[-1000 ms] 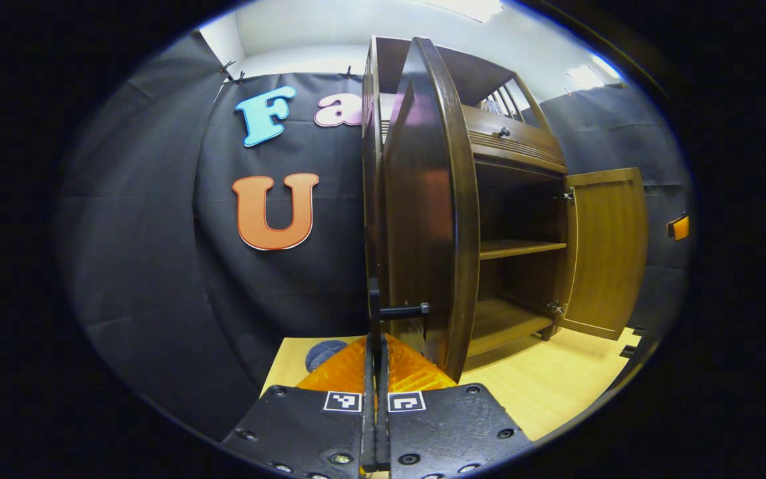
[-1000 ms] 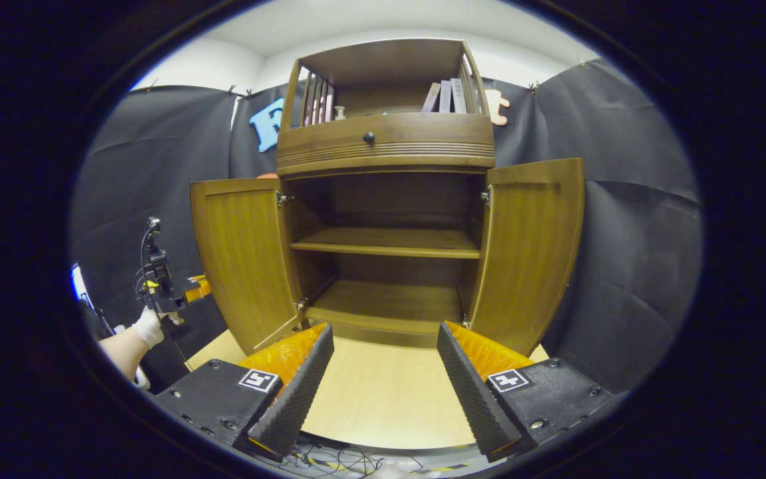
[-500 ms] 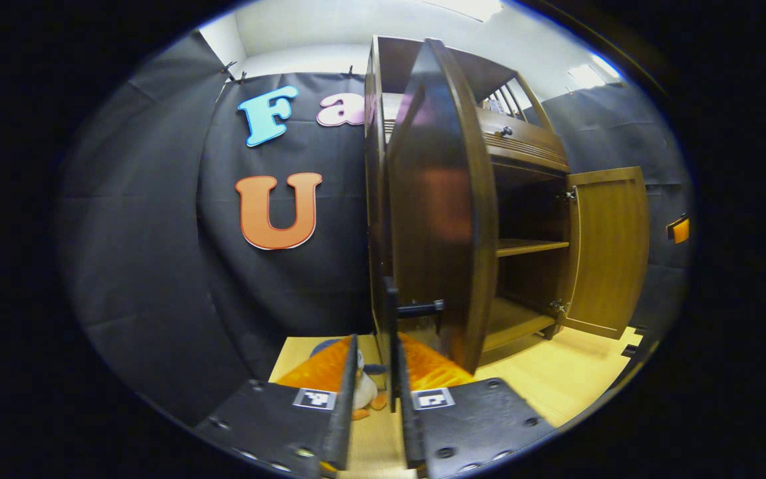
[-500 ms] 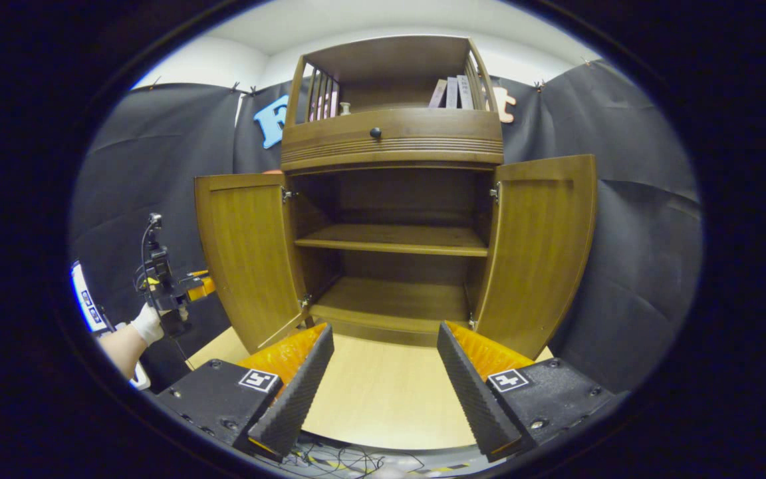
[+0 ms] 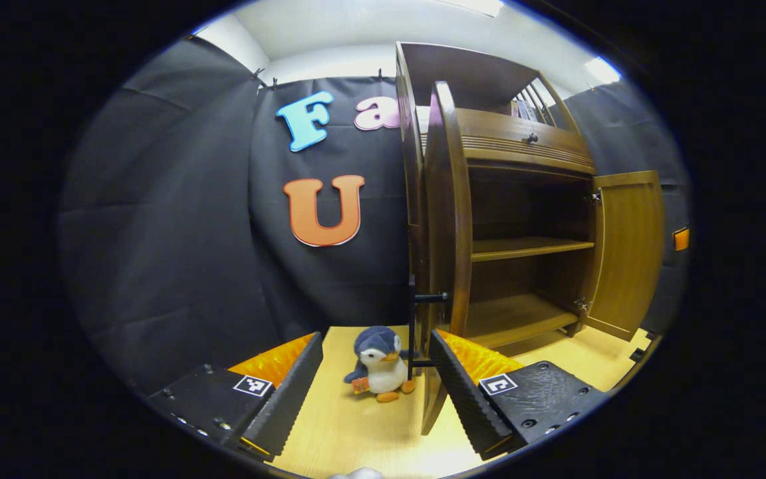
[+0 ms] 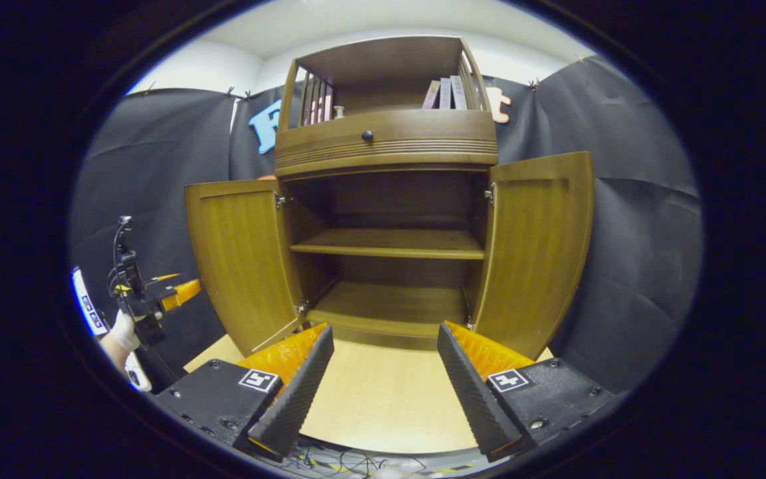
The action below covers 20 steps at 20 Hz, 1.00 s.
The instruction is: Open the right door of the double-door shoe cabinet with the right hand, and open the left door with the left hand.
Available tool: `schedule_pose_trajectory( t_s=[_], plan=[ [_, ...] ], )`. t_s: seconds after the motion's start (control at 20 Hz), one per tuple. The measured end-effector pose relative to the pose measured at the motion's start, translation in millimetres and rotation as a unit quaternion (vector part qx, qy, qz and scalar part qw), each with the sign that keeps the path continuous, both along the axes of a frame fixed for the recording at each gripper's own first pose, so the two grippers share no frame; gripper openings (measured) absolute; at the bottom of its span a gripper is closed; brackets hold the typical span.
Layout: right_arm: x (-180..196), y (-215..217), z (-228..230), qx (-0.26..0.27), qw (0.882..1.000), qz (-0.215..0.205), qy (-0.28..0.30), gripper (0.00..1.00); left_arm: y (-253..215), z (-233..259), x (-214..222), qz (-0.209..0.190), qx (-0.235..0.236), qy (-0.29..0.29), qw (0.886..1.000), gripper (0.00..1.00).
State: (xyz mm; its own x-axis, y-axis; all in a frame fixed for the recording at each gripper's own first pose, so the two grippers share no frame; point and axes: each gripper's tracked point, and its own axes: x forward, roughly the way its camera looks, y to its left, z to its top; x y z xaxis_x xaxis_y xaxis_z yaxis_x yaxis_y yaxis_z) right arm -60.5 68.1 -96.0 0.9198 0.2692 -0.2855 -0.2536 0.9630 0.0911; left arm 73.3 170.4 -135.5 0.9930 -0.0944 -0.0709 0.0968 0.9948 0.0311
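Standing edge-on ahead and slightly to the right of the left gripper [image 5: 376, 392], the left door [image 5: 448, 219] presented its long axis vertically, with its dark bar handle [image 5: 412, 326] lying just beyond the gripper's right finger and apart from it. That gripper's jaws were spread wide and held nothing; a toy penguin [image 5: 378, 364] sat on the pale floor [image 5: 350, 432] in the gap between the fingers, farther off. In the right gripper view, the shoe cabinet [image 6: 388, 143] faced the camera squarely, with the left door [image 6: 240, 263] and the right door [image 6: 534, 246] both swung outward to either side of the bare shelves [image 6: 388, 243]. The right gripper [image 6: 383, 386] hung well short of the cabinet, centred between the two doors, its jaws likewise spread and empty. The left gripper [image 6: 170, 295] appeared at the far left, held in a gloved hand [image 6: 124, 329], nearer the left door's outer face than anything else. Judged from this, both doors appeared fully opened and little remained beyond withdrawal.
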Motion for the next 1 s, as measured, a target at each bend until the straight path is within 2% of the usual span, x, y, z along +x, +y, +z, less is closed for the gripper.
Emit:
schedule_pose_trajectory(
  t_s=[0.2, 0.35, 0.4, 0.45, 0.5, 0.55, 0.75, 0.95, 1.0],
  plan=[
    [12, 4, 5, 0.007, 1.0, 0.003, -0.009, 1.0, -35, 28, -30, 0.024, -0.005, -0.003, 1.0, 0.96],
    [17, 4, 10, 0.011, 1.0, 0.003, -0.016, 1.0, -72, 50, -42, 0.012, -0.011, -0.008, 1.0, 0.96],
    [19, 2, 11, 0.011, 1.0, 0.0, -0.018, 1.0, -83, 58, -46, 0.009, -0.004, -0.01, 1.0, 1.0],
    [20, -1, 12, 0.01, 1.0, -0.004, -0.019, 1.0, -91, 68, -47, 0.01, 0.003, -0.018, 1.0, 0.96],
    [21, -3, 13, 0.01, 1.0, -0.007, -0.022, 1.0, -101, 75, -49, 0.007, 0.005, -0.024, 1.0, 1.0],
    [22, -8, 14, 0.009, 1.0, -0.012, -0.024, 1.0, -114, 81, -51, 0.003, 0.005, -0.025, 1.0, 0.96],
    [25, -26, 19, 0.011, 0.999, -0.036, -0.034, 1.0, -160, 90, -56, -0.025, -0.014, -0.019, 0.999, 0.96],
    [27, -48, 24, 0.007, 0.997, -0.069, -0.044, 0.99, -176, 94, -63, -0.017, -0.037, -0.018, 0.999, 0.96],
    [28, -54, 25, 0.006, 0.996, -0.076, -0.046, 0.99, -181, 97, -65, -0.019, -0.043, -0.019, 0.999, 1.0]
  ],
)
